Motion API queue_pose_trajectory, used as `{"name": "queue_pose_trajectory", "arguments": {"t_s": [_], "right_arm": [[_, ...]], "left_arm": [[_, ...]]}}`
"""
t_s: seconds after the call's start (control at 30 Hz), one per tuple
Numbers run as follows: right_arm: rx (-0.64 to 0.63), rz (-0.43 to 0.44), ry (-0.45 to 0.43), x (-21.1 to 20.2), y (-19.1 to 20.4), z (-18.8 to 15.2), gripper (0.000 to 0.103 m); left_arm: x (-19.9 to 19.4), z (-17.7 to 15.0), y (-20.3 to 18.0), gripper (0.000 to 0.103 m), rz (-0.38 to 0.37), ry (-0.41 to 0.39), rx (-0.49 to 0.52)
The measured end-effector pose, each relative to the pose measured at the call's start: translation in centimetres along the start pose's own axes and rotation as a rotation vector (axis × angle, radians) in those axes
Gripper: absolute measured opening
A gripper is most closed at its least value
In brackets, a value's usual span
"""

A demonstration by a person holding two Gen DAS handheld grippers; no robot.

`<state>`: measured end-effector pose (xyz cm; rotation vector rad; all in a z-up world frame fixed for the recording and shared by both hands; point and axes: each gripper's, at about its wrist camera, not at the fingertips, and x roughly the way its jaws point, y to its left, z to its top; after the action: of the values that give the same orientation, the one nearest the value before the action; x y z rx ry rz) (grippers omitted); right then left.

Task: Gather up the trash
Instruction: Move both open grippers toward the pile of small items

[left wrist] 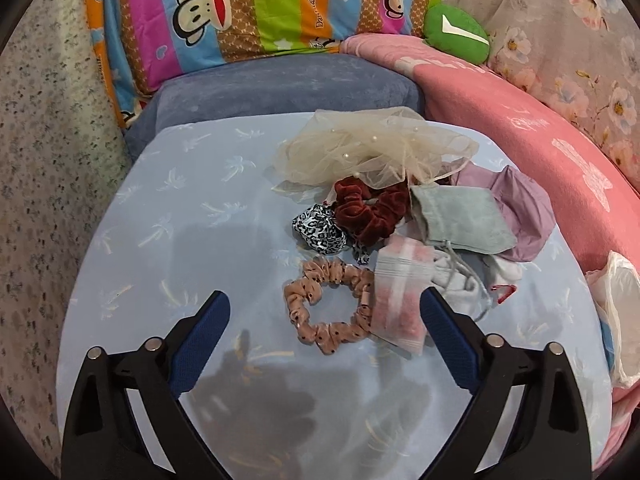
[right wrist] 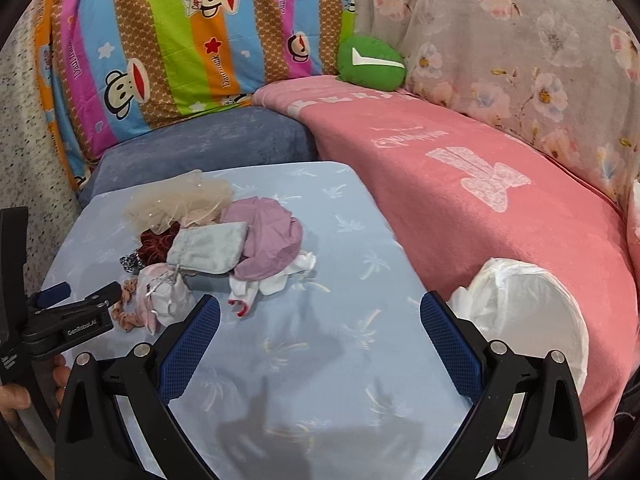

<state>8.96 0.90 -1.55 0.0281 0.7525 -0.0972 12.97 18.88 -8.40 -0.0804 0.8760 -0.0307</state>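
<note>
While both claws gape empty | scrunchies [left wrist: 372,212]: 3 | pouches [left wrist: 464,220]: 1 | white bags [right wrist: 524,312]: 1

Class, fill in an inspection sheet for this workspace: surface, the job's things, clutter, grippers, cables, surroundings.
Surface: light blue palm-print cloth, flat.
Job's things: clear zip bag with pink contents; white plastic bag at the right edge.
Clutter: pink dotted scrunchie, dark red velvet scrunchie, cream tulle piece, grey pouch, lilac cloth.
Grippers: left gripper open, over the scrunchie; right gripper open, empty.
Cables: nothing seen.
Surroundings: pink blanket, striped cartoon bedding.
</note>
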Motion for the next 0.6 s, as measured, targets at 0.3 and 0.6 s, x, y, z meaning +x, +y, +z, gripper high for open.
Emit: {"name": "queue_pose_trajectory", "arguments": {"t_s": [0.3, 0.6], "right_arm": [[-0.046, 0.127, 0.082, 3.9, 5.5, -0.4, 0.080], [-0.061, 0.229, 0.177, 7.4, 9.0, -1.3, 0.050]], "left_arm": [[3.2, 0.2, 2.2, 0.065, -0.129, 0.090, -0.052], [4.8, -0.5, 2.1, 0.027, -0.220, 0.172, -0.059]]}}
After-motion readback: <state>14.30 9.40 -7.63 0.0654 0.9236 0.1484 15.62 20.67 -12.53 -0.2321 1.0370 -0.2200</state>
